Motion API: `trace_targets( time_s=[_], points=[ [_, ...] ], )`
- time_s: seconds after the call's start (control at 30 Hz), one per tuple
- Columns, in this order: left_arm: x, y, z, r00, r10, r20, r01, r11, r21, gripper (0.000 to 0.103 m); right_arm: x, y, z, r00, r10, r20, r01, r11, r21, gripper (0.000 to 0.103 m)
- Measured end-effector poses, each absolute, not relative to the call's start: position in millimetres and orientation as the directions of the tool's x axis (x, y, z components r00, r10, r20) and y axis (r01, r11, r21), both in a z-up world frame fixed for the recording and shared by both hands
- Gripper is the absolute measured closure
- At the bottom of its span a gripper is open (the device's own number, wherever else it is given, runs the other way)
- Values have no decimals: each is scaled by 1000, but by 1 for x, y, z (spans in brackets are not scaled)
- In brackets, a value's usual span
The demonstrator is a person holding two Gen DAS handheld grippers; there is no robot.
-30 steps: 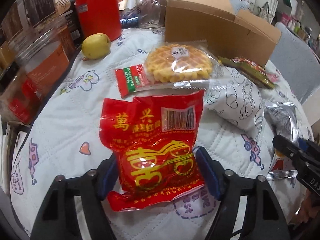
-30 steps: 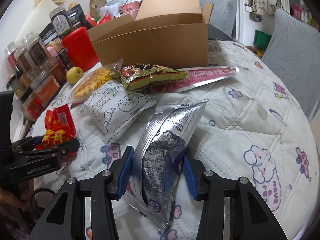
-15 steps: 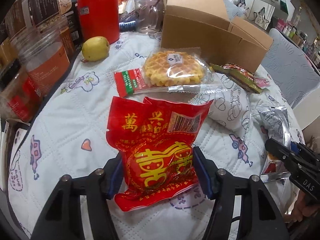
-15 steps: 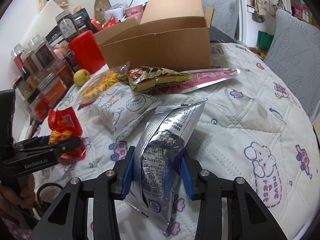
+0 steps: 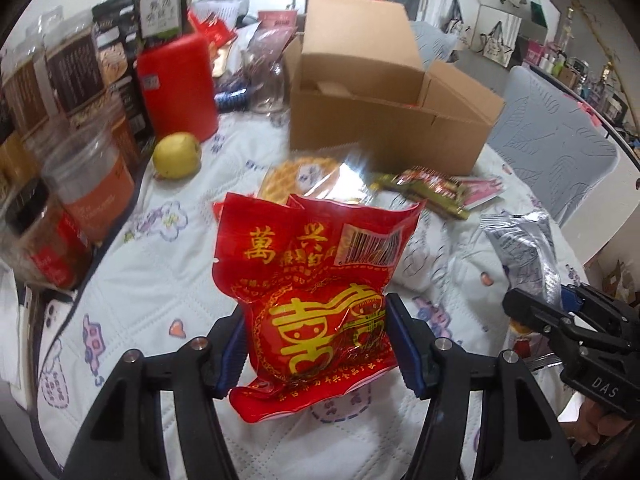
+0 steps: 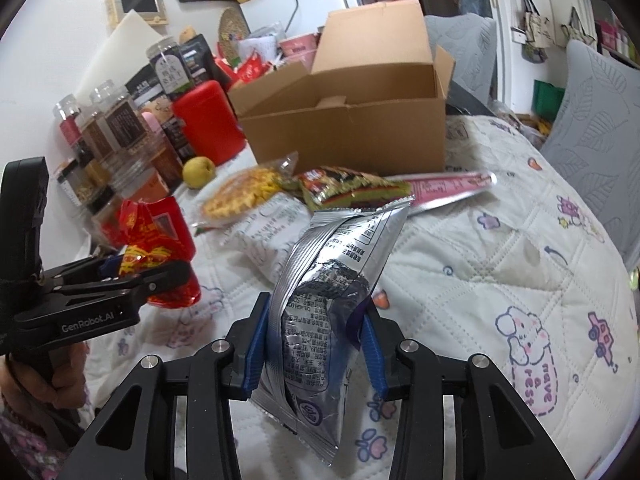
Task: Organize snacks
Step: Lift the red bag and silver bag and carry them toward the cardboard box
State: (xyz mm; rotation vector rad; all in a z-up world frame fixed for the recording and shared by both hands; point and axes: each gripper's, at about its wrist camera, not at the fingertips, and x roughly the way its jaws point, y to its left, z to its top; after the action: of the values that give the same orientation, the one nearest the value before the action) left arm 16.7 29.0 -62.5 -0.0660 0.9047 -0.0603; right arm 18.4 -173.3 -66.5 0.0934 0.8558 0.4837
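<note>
My left gripper (image 5: 316,340) is shut on a red snack packet (image 5: 316,280) with gold characters and holds it above the quilted table. My right gripper (image 6: 316,344) is shut on a silver foil snack packet (image 6: 332,280), also lifted off the table. The open cardboard box (image 6: 348,136) stands at the back of the table, beyond both packets. A waffle pack (image 6: 248,196), a white printed pouch (image 6: 268,228), a green-red packet (image 6: 352,188) and a pink strip packet (image 6: 452,190) lie in front of the box.
A red canister (image 5: 176,84), a yellow pear (image 5: 176,154) and several jars (image 5: 92,196) stand along the left edge. A glass jug (image 5: 272,80) sits behind the box. A grey chair (image 5: 552,136) stands at the right. A phone (image 5: 52,316) lies at the left edge.
Both grippers have lifted their packets off the table and raised them toward the box. The view now looks down into the open box.
</note>
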Motion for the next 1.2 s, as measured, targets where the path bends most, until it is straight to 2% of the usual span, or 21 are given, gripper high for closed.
trace_targets(
  time_s=[0.4, 0.9, 1.2],
  points=[
    [30, 10, -14, 704, -162, -691, 127, 987, -102, 41, 29, -165, -27, 604, 482, -635, -441, 866, 238, 62],
    [76, 2, 45, 801, -201, -564, 190, 979, -79, 41, 79, -166, 31, 656, 509, -557, -492, 848, 196, 62],
    [124, 0, 62, 817, -226, -530, 209, 973, -93, 41, 123, -164, 51, 672, 518, -529, -508, 842, 180, 62]
  ],
)
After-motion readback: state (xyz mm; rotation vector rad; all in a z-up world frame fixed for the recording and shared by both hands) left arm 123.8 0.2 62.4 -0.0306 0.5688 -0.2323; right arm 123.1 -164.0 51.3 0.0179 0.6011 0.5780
